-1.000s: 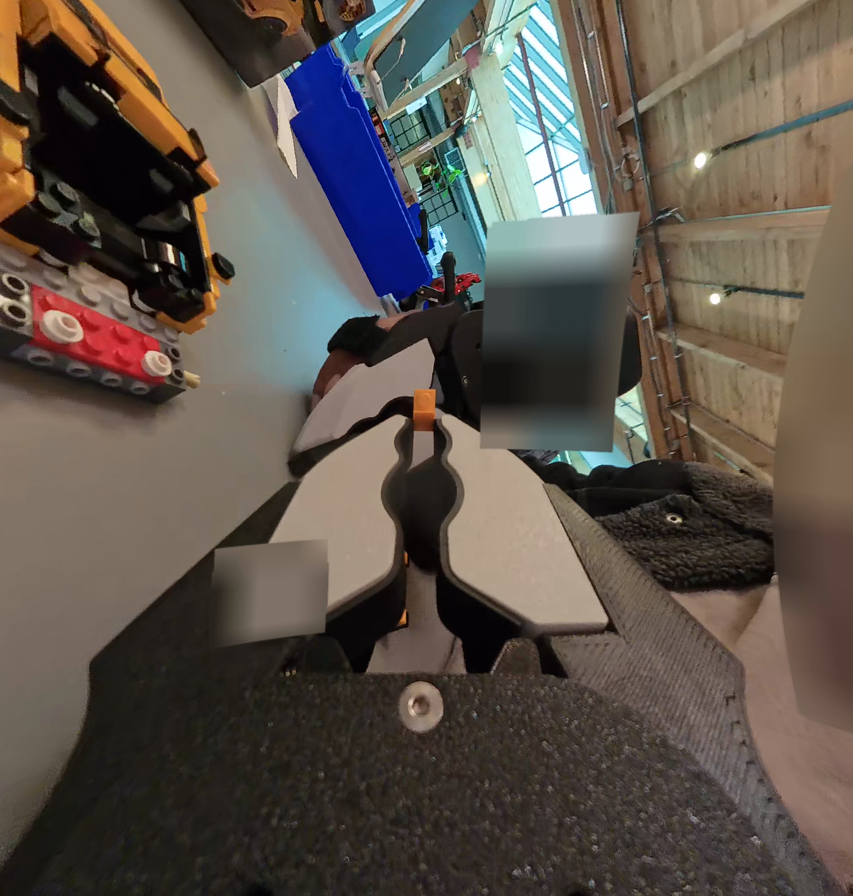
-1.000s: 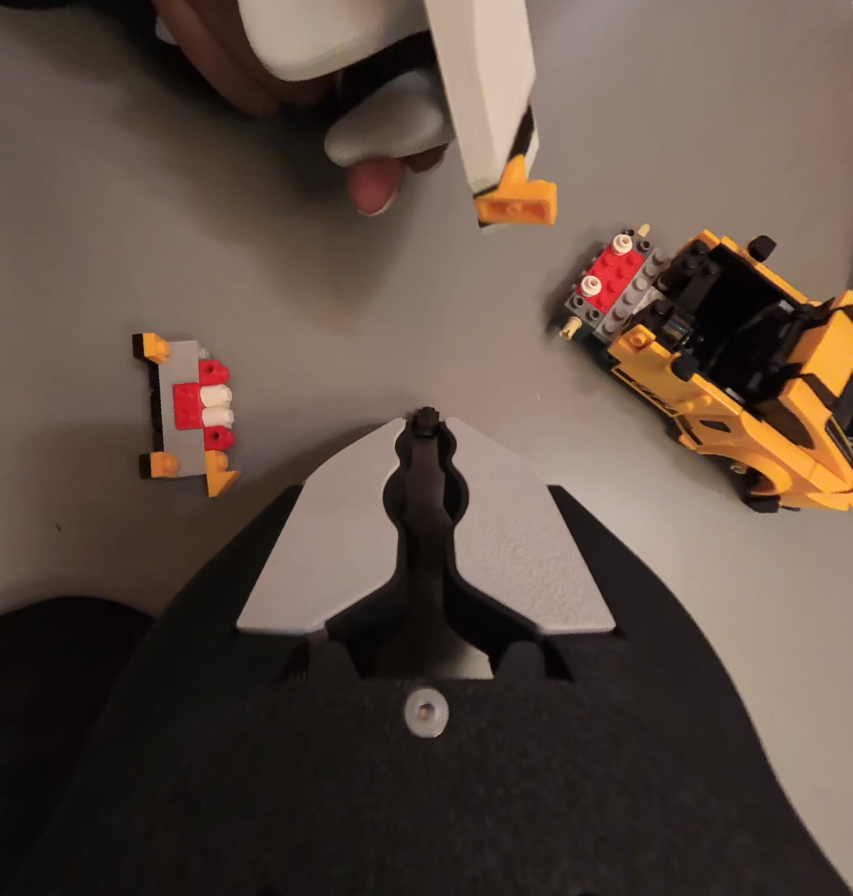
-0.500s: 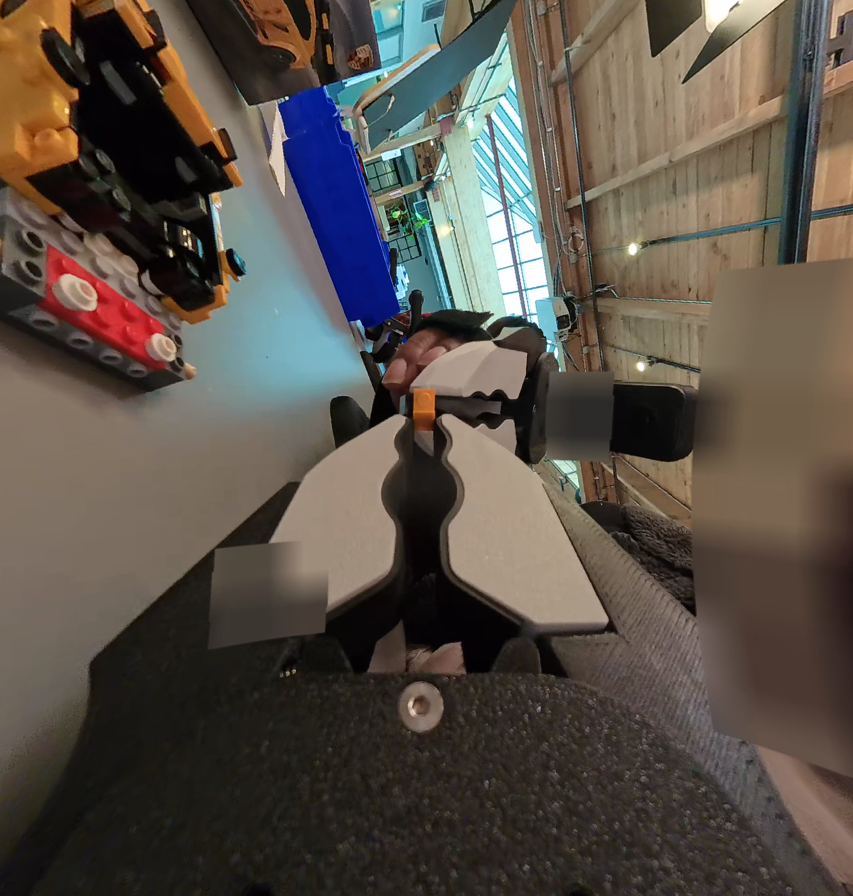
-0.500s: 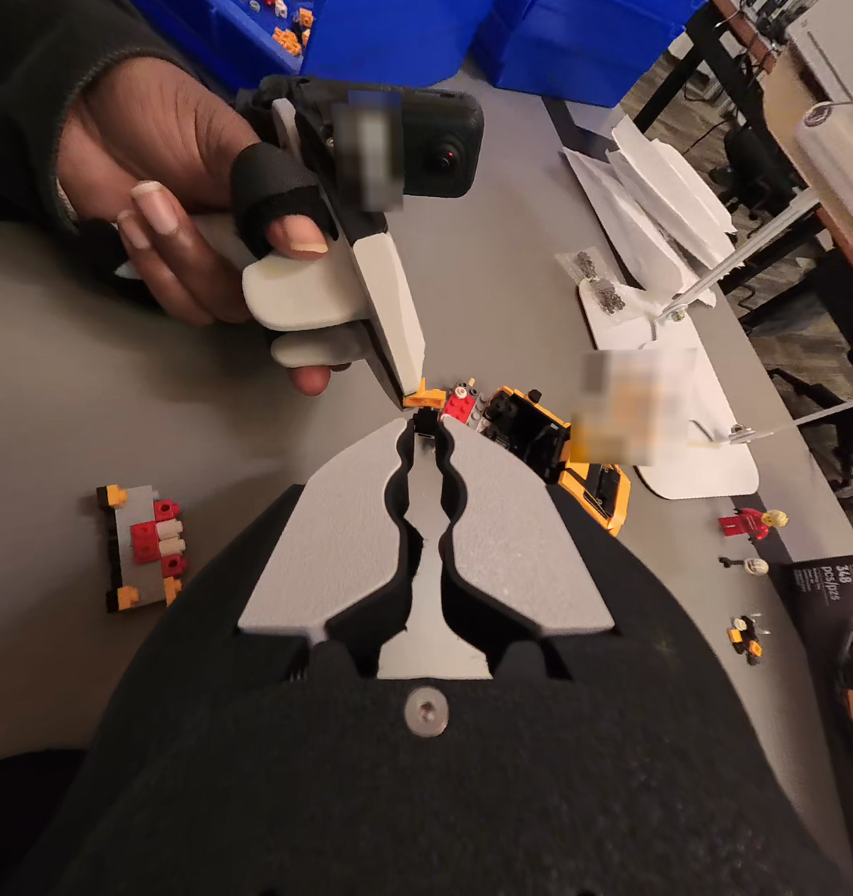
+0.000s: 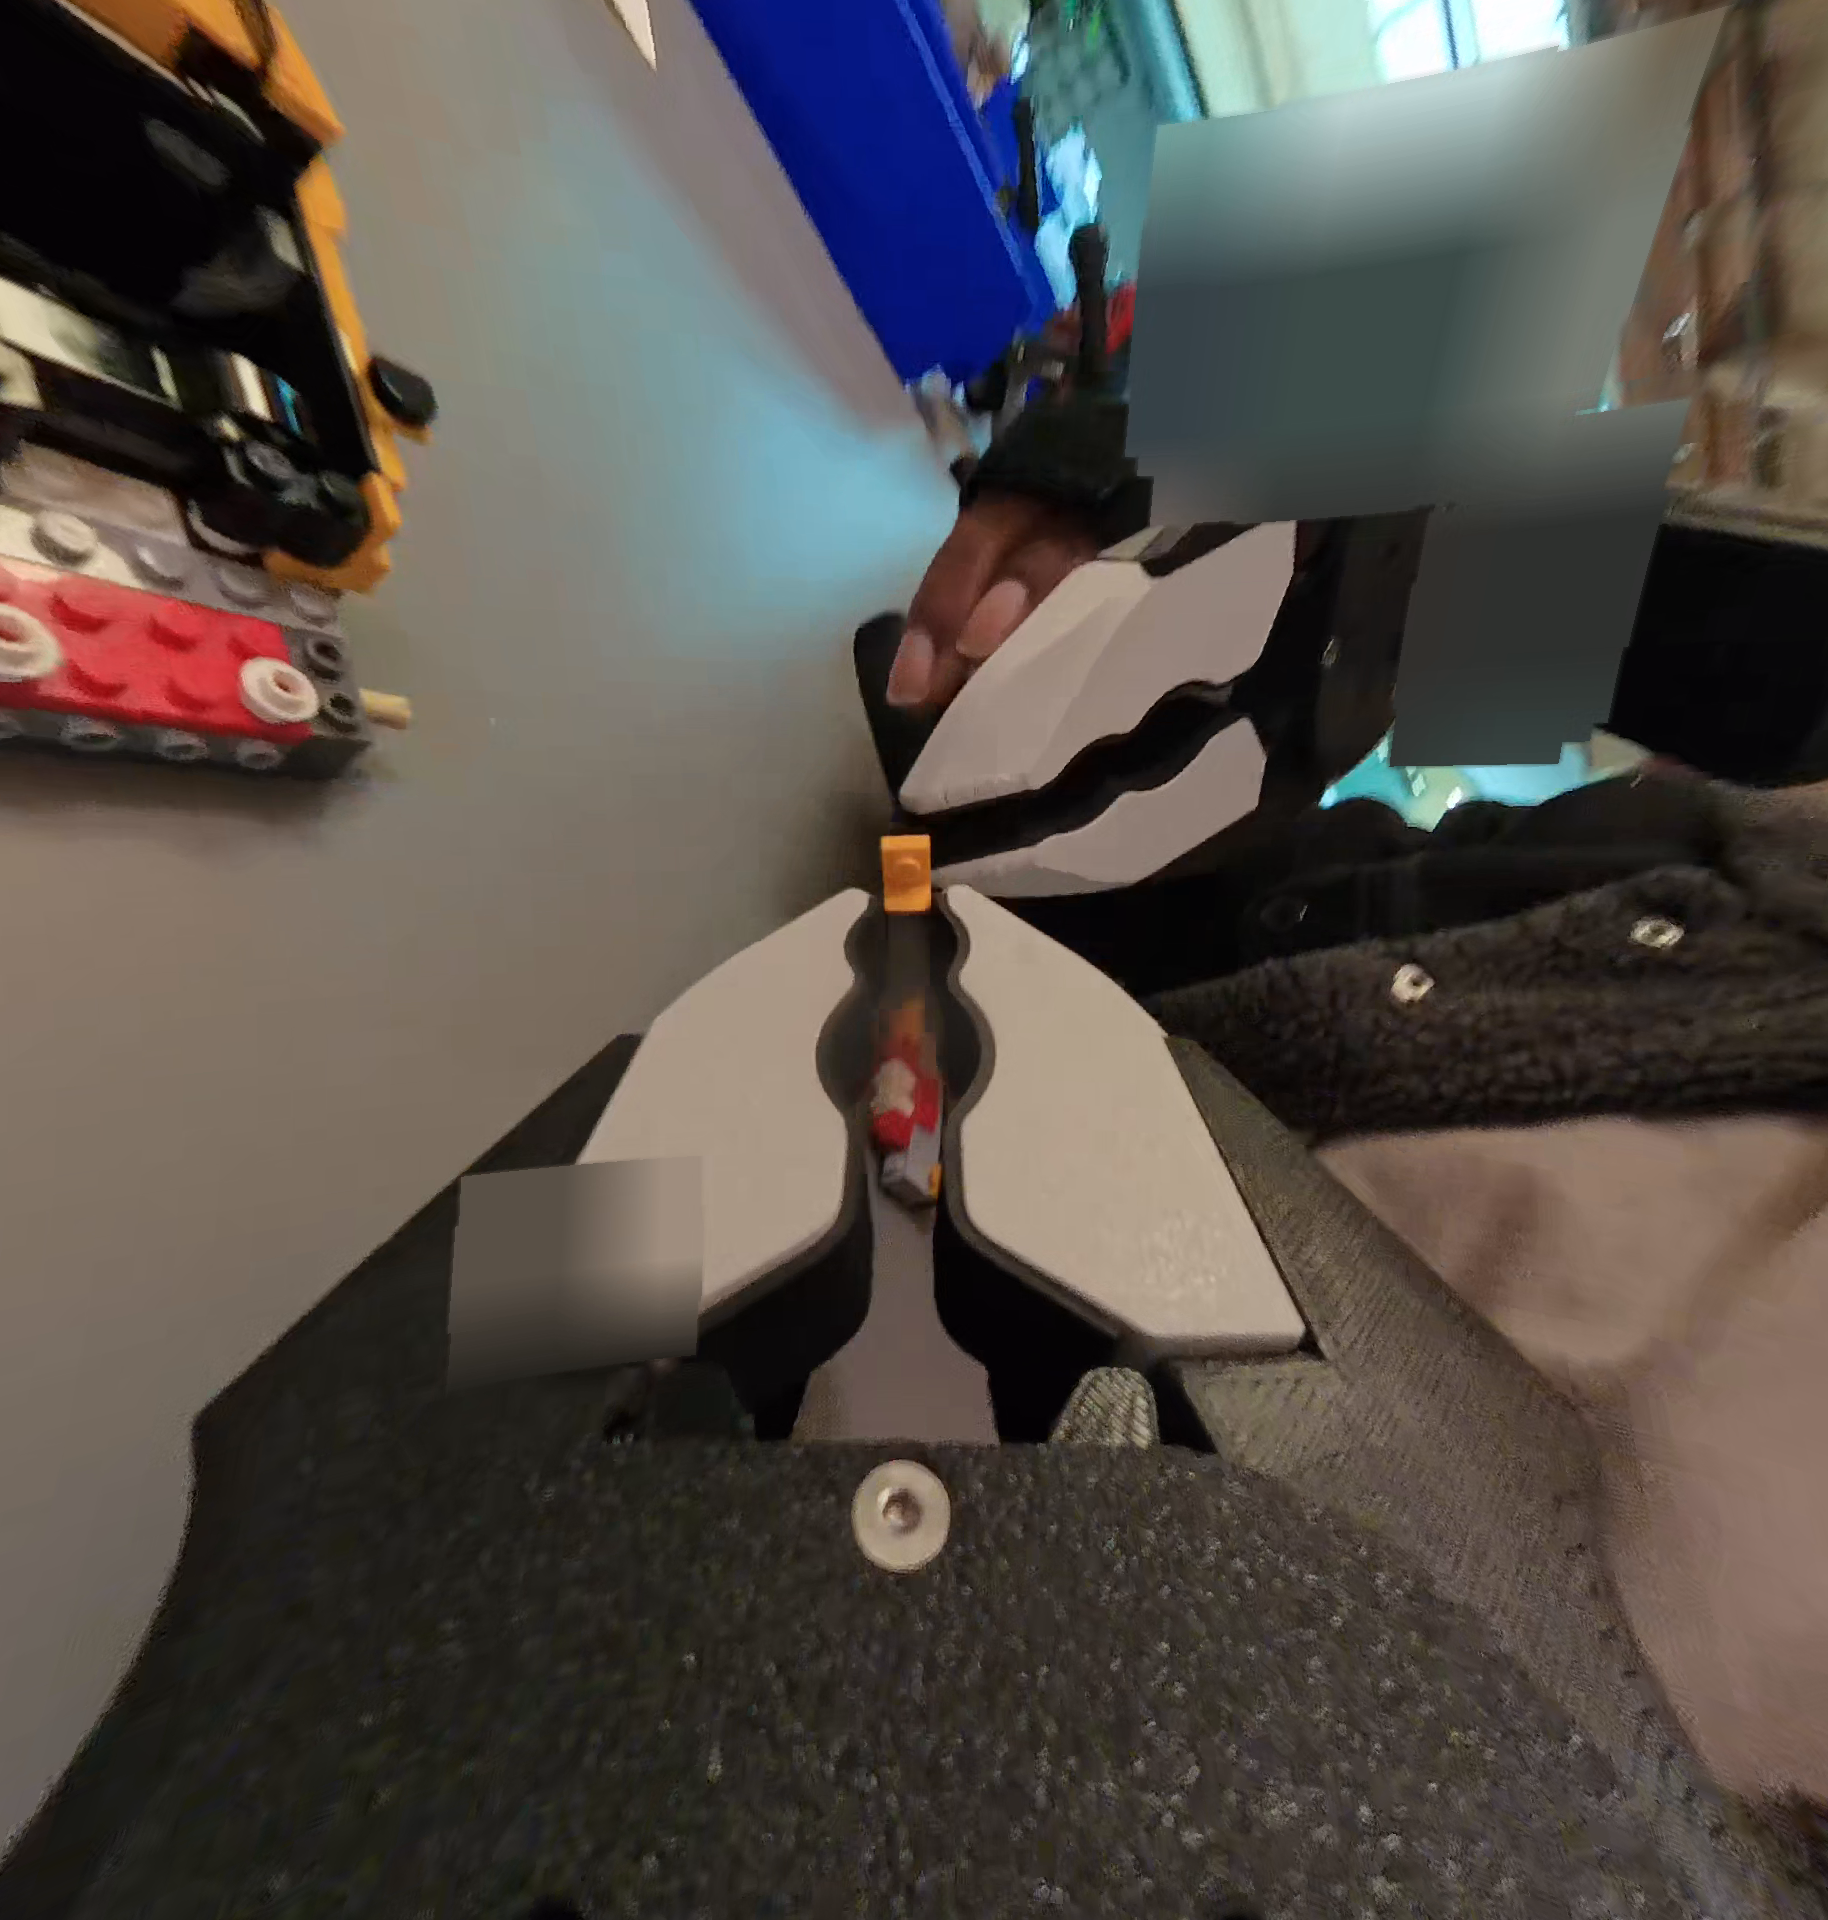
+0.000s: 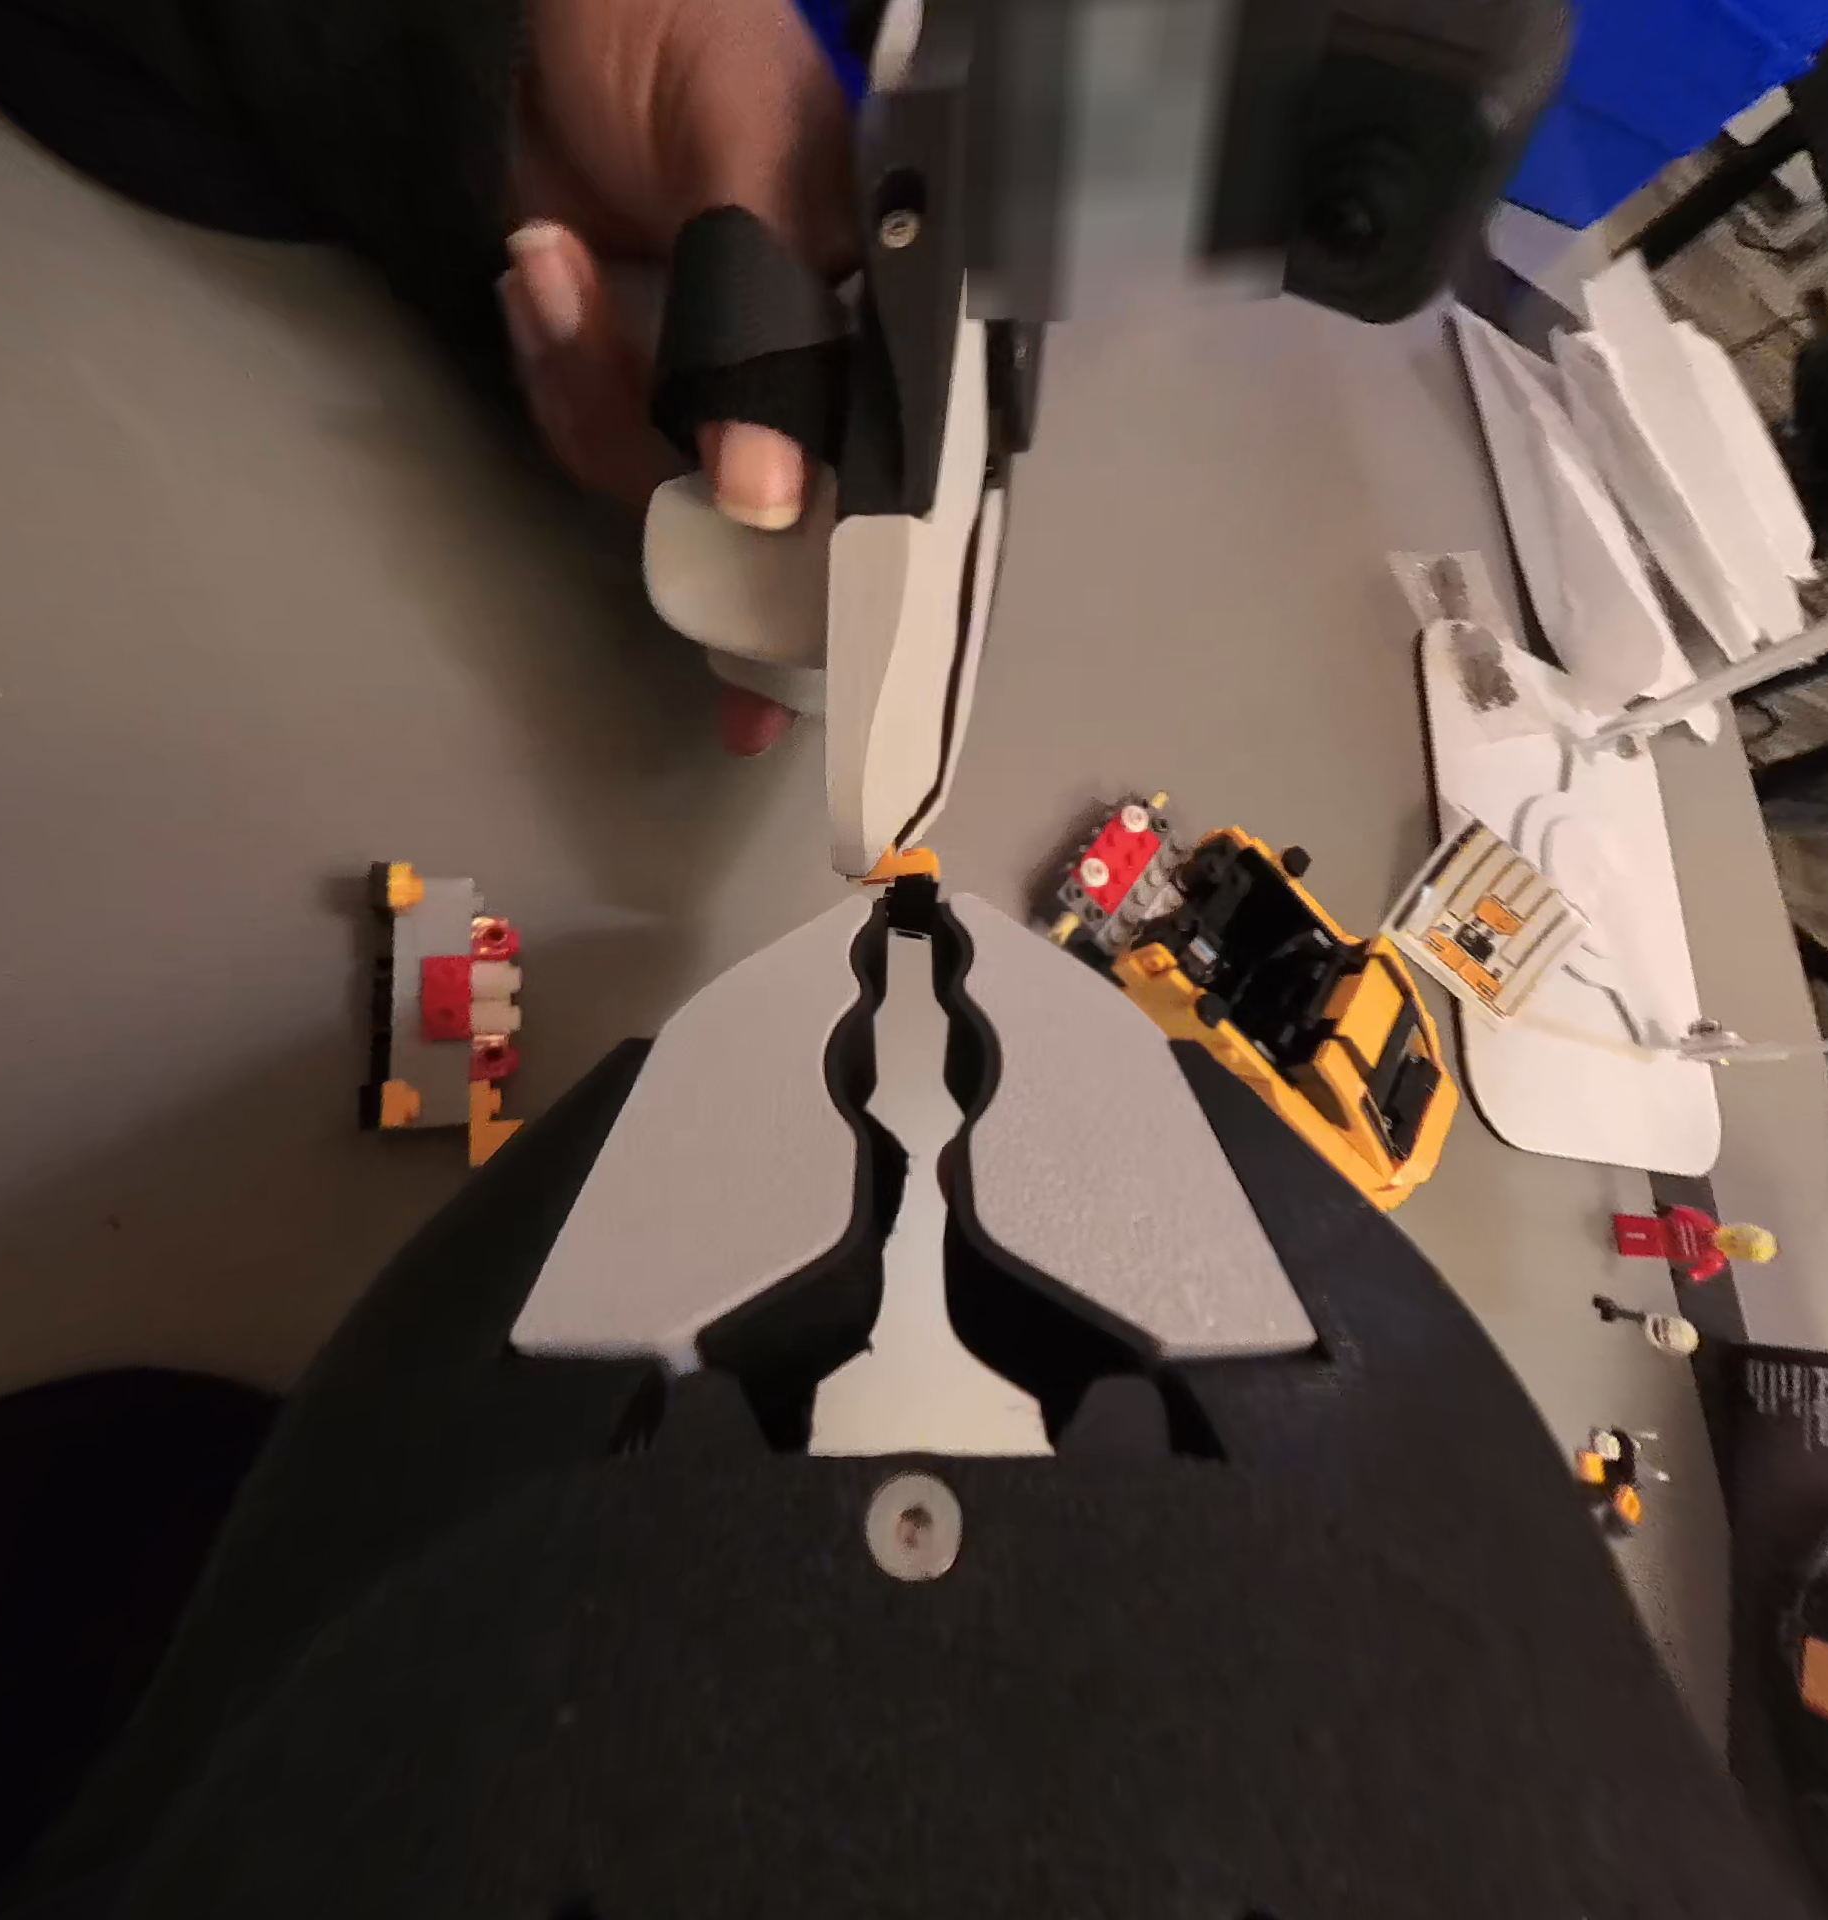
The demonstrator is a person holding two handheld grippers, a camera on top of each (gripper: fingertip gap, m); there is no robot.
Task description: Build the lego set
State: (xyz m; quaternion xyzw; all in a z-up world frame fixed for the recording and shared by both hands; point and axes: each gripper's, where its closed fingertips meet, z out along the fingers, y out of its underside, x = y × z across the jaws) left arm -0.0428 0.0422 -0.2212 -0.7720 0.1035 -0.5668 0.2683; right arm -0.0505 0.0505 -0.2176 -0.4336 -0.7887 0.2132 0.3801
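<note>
The left claw [image 5: 907,902] is closed on a small orange brick [image 5: 906,875], which sticks out past its tips; in the right wrist view the same claw [image 6: 894,860] comes down from above, and only a sliver of that brick [image 6: 902,862] shows under its pale fingers [image 6: 889,665]. The right claw [image 6: 910,914] is pinched on a small black piece [image 6: 912,906] at its very tips, pressed up against the orange brick; whether the two are joined cannot be made out. Off to this claw's right sits the yellow car [image 6: 1274,997] on the grey table [image 6: 214,623], its tail partly hidden by the claw's body. To its left lies a grey panel with red and orange bits [image 6: 442,997], its lower corner covered. A hand [image 6: 661,208] holding the left claw is blurred and cut off at the top. Far right, a red figure [image 6: 1689,1242] lies near the table edge.
</note>
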